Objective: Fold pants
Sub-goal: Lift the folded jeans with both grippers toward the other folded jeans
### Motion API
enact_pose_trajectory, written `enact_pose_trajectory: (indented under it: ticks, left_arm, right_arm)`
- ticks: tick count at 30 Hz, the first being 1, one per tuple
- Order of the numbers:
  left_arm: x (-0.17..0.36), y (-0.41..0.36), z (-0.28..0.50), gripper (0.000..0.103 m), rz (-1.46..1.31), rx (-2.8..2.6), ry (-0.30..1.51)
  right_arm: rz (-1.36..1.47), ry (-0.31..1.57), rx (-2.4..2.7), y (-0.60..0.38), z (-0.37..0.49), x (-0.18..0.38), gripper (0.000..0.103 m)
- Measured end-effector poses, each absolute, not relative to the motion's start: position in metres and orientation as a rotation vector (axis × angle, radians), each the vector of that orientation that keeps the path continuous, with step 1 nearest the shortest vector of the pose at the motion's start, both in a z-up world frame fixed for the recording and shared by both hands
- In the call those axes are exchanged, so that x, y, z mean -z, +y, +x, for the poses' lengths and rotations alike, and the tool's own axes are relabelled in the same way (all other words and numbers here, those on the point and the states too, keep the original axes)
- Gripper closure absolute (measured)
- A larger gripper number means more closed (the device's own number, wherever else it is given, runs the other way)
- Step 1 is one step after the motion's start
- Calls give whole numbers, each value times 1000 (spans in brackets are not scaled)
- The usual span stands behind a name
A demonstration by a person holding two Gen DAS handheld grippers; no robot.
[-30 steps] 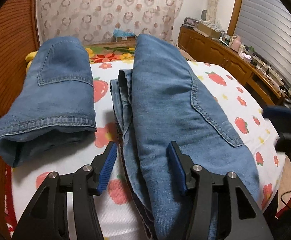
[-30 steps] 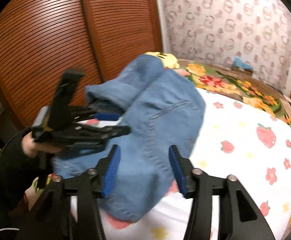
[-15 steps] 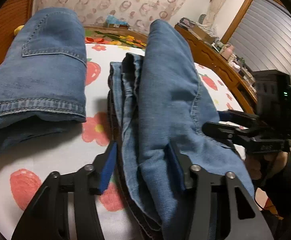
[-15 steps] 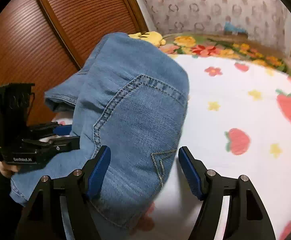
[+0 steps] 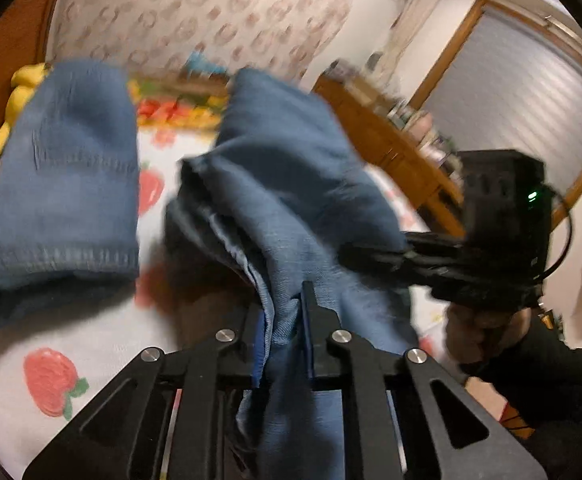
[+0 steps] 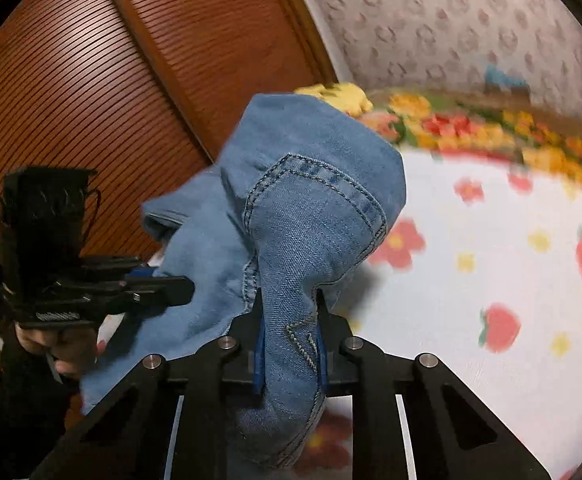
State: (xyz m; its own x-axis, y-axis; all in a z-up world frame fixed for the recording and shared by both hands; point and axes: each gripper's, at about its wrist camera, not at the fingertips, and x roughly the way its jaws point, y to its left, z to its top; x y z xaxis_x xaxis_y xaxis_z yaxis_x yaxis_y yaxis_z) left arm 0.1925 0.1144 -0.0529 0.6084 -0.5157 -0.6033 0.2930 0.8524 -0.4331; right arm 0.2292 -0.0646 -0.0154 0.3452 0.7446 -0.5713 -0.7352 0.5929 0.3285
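The blue pants lie on the strawberry-print bed cover, center of the frame. The left gripper is closing on a denim fold — the right gripper also, pinching a pocket part at lower center.

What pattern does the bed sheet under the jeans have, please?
White sheet with red strawberries and small flowers, clearest in the right wrist view.
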Motion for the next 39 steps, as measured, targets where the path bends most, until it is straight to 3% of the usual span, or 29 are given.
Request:
enact_pose_trajectory:
  ticks: [15, 21, 26, 31, 36, 39]
  left_arm:
    - [-78, 200, 154, 88, -257, 319, 448]
    - [-111, 254, 140, 88, -223, 179, 375]
    - [-107, 283, 157, 88, -189, 101, 409]
    - [-54, 290, 223, 87, -179, 82, 582]
    - [39, 284, 299, 87, -193, 60, 805]
    - [51, 287, 311, 85, -215, 71, 819]
  right_arm:
    - [-161, 432, -1125, 26, 213, -153, 86]
    - [-144, 378, -1241, 84, 218, -193, 86]
    - [-32, 424, -1314, 110, 254, -185, 86]
    - [-23, 552, -1199, 129, 322, -116, 85]
    - [-127, 701, -1000, 141, 371, -46, 75]
    - [-122, 717, -967, 133, 384, -42, 64]
